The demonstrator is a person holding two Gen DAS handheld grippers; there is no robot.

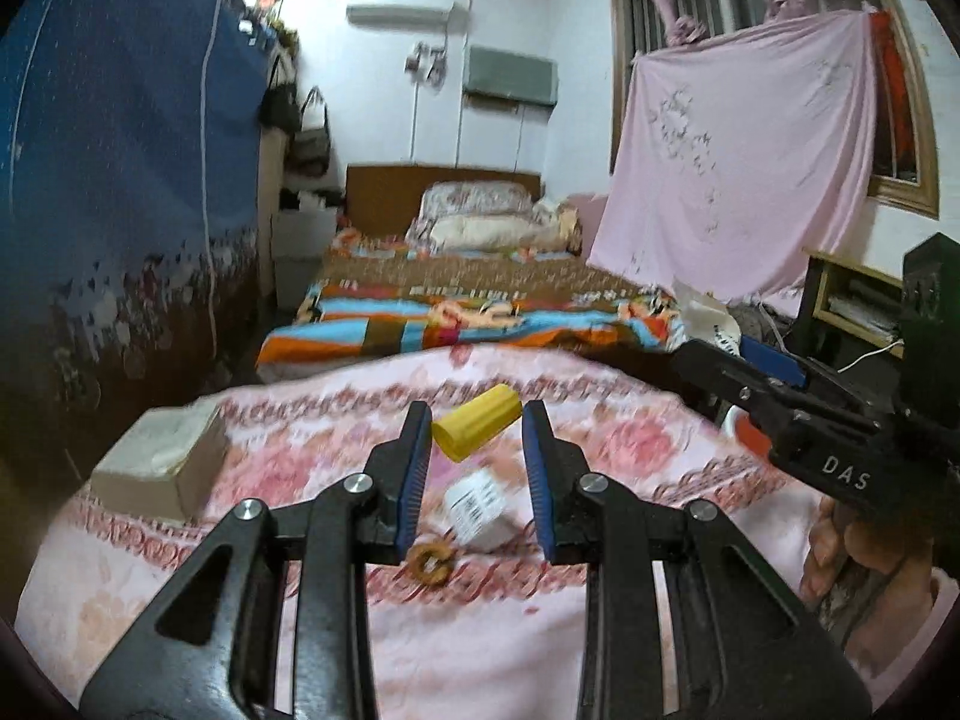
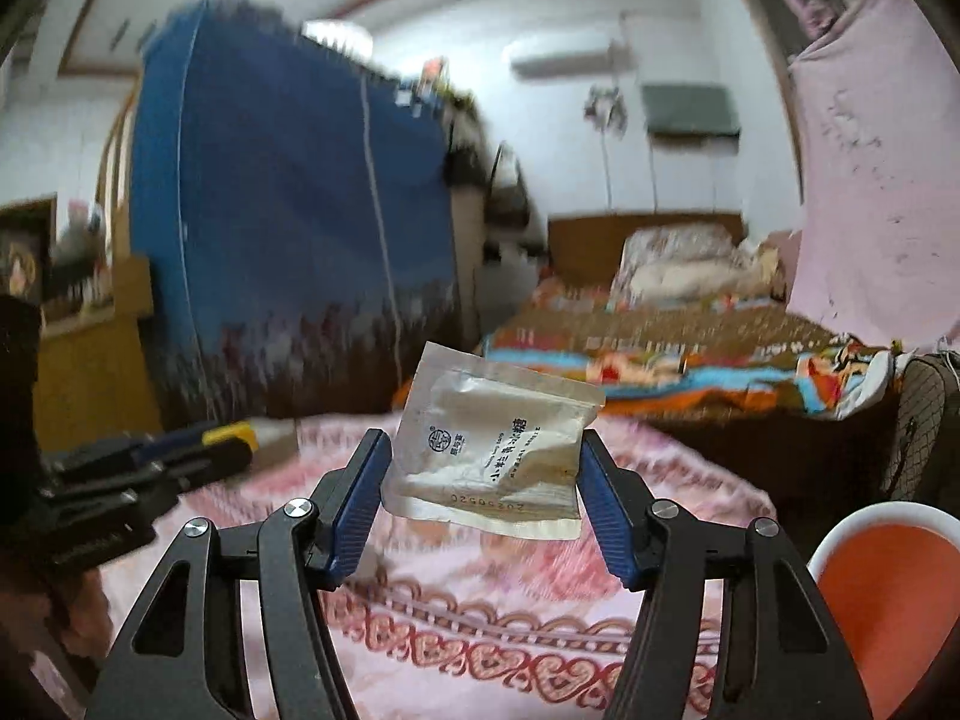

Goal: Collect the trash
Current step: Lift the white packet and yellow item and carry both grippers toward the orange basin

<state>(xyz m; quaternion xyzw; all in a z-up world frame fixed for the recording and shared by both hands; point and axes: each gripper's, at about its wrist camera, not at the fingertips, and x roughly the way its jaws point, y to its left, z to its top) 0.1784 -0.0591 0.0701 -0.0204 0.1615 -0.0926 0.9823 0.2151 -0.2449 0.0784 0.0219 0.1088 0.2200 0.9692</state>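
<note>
My left gripper [image 1: 478, 450] is shut on a yellow ridged piece [image 1: 477, 429], held by its tips above the pink patterned tablecloth [image 1: 630, 444]. The right wrist view shows that left gripper [image 2: 240, 444] at the left with the yellow piece [image 2: 231, 435] at its end. My right gripper [image 2: 483, 480] is shut on a silvery-white sachet [image 2: 492, 456] with printed text, gripped by both side edges and lifted off the cloth. A small white packet [image 1: 477, 507] with a barcode and a brown ring-shaped scrap [image 1: 429, 564] lie on the cloth below the left fingers.
A grey-white tissue pack [image 1: 159, 462] lies at the table's left edge. An orange bin with a white rim [image 2: 888, 588] stands low at the right. A bed [image 1: 480, 312] is beyond the table, with a blue cloth-covered wardrobe [image 1: 120, 180] to its left.
</note>
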